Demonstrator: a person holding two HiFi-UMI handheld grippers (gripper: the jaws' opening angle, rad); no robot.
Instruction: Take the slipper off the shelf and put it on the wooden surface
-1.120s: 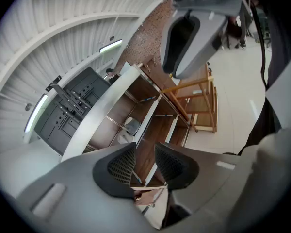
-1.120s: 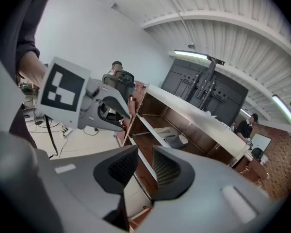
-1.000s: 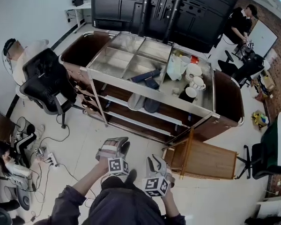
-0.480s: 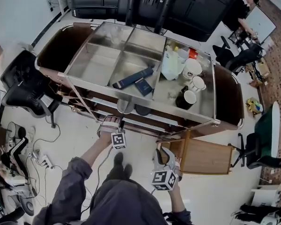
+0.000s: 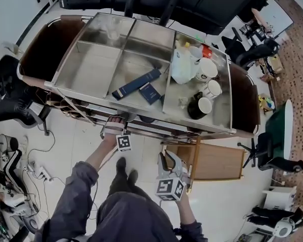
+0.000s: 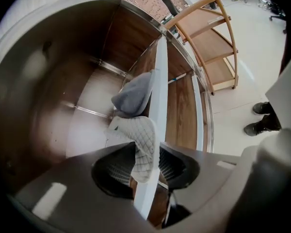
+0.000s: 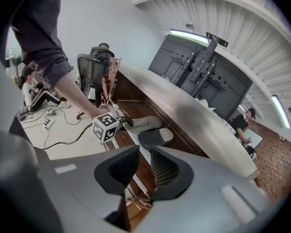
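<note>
On the cart's middle shelf a white quilted slipper [image 6: 136,135] lies in front of a grey slipper [image 6: 134,93]. My left gripper [image 6: 146,150] reaches under the cart top [image 5: 114,126]. Its jaws are closing, with the white slipper's near end between them and a pad touching each side. From the right gripper view I see that light slipper [image 7: 146,124] beside a darker one [image 7: 154,137], and the left gripper's marker cube [image 7: 105,126]. My right gripper [image 7: 144,150] hangs low near the wooden stand [image 5: 212,161], jaws slightly apart and empty [image 5: 167,164].
The metal cart [image 5: 141,116] carries books [image 5: 136,83], mugs [image 5: 207,70] and a jug on its top tray. A white shelf rail [image 6: 159,81] runs past the slippers. A black office chair [image 5: 10,105] and floor cables [image 5: 35,170] are at left. The person's shoes [image 5: 123,168] stand below.
The person has stepped up to the cart. The left gripper moved from near the body forward under the cart top to the slippers. The right gripper stayed low beside the wooden stand.
</note>
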